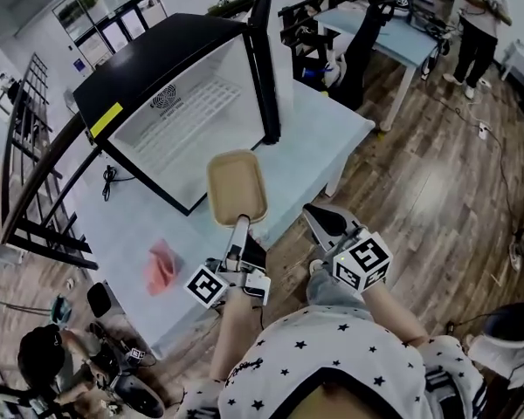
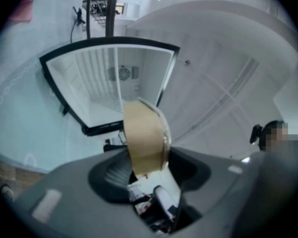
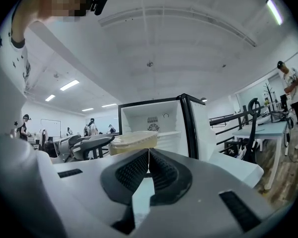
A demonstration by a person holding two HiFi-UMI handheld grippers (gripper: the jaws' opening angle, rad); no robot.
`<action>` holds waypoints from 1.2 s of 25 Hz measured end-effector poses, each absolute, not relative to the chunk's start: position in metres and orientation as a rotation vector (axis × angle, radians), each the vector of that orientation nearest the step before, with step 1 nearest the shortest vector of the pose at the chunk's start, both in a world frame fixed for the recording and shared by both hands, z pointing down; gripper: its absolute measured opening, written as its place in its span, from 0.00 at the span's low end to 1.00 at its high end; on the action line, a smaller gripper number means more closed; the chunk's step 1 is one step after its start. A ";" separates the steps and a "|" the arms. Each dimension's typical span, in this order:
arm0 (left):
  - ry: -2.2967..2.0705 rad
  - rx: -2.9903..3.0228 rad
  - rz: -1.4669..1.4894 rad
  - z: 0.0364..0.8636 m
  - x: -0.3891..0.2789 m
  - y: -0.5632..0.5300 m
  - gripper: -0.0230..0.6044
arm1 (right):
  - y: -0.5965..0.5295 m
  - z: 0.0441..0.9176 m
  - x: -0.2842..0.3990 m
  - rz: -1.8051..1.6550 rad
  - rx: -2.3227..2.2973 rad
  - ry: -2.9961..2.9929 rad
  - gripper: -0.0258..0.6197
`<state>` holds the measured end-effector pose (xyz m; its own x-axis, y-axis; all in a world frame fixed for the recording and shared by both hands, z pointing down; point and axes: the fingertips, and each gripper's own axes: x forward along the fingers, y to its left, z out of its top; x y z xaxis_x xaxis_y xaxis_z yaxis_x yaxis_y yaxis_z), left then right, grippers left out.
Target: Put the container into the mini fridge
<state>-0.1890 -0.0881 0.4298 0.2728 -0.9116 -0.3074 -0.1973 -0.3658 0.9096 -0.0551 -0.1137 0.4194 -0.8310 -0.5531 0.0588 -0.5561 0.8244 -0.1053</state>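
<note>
At frame centre, the left gripper (image 1: 238,227) clamps the edge of a tan container (image 1: 236,186), held just before the open mini fridge (image 1: 189,116) at upper left. The right gripper (image 1: 320,222), jaws closed together and empty, hangs lower right.

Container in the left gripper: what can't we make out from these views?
- What the container holds: the head view shows only a flat tan face; both gripper views see it from the side.
- Lower front of the mini fridge interior: the container covers it in the left gripper view.
- Pink item on the table: too small and blurred in the head view to identify.
</note>
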 end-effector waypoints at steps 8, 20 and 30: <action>-1.113 1.709 -1.246 0.423 -0.206 -0.139 0.39 | -0.175 0.414 -0.067 0.159 0.736 -3.014 0.07; -1.278 1.638 -1.378 0.423 -0.226 -0.194 0.39 | -0.252 0.421 -0.089 0.157 0.475 -3.065 0.07; -1.376 1.584 -1.466 0.418 -0.247 -0.217 0.39 | -0.282 0.430 -0.102 0.175 0.305 -3.074 0.07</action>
<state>-0.2471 -0.2171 0.4178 -0.1326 -0.9254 -0.3551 -0.2954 -0.3051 0.9054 -0.1022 -0.2825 0.4296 -0.9795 -0.1929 0.0581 -0.1982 0.9742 -0.1074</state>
